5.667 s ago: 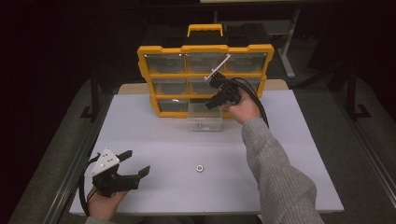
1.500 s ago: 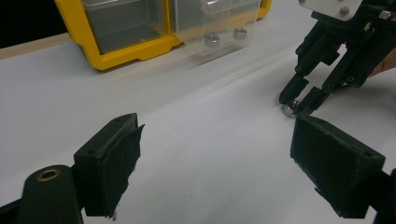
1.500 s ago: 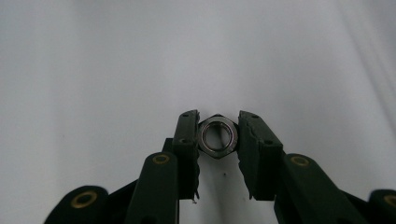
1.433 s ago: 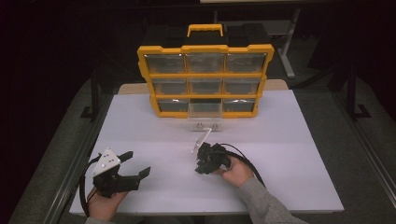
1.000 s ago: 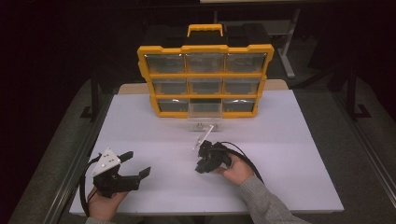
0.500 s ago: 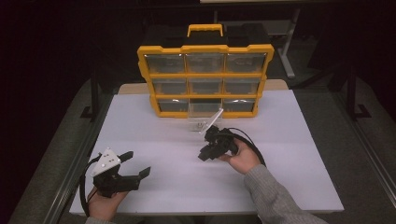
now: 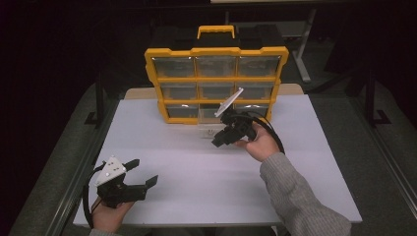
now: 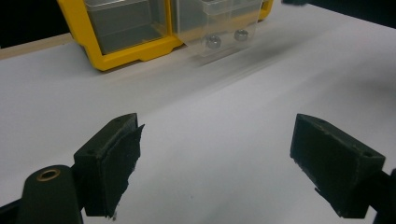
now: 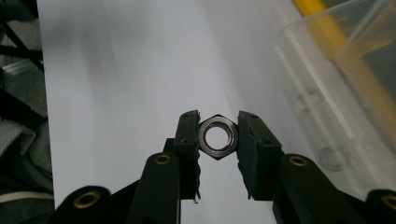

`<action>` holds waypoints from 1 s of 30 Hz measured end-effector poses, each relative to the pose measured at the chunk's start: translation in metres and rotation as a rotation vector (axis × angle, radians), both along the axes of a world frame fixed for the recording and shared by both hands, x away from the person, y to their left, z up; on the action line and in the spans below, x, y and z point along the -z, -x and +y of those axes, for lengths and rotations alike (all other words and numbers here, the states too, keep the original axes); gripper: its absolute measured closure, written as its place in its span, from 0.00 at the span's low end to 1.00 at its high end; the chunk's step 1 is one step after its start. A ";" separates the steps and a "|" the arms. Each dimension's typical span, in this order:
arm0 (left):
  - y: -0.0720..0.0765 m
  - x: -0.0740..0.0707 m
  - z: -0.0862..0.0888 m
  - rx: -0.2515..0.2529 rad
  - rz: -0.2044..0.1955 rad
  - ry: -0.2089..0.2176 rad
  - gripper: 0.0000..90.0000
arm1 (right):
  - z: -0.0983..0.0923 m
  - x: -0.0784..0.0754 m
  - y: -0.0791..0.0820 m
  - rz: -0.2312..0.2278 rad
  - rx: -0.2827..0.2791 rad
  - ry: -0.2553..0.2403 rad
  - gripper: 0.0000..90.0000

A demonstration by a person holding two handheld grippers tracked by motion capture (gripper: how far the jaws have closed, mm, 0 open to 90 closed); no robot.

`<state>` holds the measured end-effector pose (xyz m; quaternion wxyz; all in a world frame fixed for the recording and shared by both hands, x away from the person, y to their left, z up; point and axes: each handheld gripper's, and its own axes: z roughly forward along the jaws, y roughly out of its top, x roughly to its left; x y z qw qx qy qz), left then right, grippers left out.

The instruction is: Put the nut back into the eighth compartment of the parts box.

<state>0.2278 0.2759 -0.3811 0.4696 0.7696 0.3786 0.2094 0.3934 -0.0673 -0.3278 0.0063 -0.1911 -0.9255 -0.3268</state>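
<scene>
The right gripper (image 9: pixel 218 135) pinches a steel hex nut (image 9: pixel 217 136) between its two black jaws, one pad pressed on each of two opposite flats, so the hole through the nut faces the right gripper view's camera. In the high view the right gripper (image 7: pixel 219 141) is held clear above the white table (image 7: pixel 305 162), a little to the 1 o'clock side of the table's middle, its jaws pointing toward 8 o'clock and its grey plate tilted up toward 12 o'clock. The right hand (image 7: pixel 259 144) grasps it from the 4 o'clock side, with a grey knitted sleeve (image 7: pixel 300 201) running off toward 5 o'clock and a black cable looping around the hand.

Just beyond the nut, toward 12 o'clock, a clear plastic drawer (image 7: pixel 210 129) lies on the table in front of the yellow organiser case (image 7: pixel 216 51), which stands upright at the 12 o'clock edge with its rows of clear compartments facing the person. In the left gripper view two more nuts (image 8: pixel 227 38) rest inside that clear drawer (image 8: pixel 224 28), side by side.

The left gripper (image 7: pixel 142 173) sits low near the table's 7 o'clock corner, held in the left hand (image 7: pixel 109 216), its jaws spread wide with nothing between them; the left gripper view shows bare white table between them.
</scene>
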 end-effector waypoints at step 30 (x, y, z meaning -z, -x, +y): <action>-0.001 0.000 0.001 0.007 -0.001 -0.001 0.18 | 0.000 -0.053 -0.069 -0.032 0.161 0.042 0.77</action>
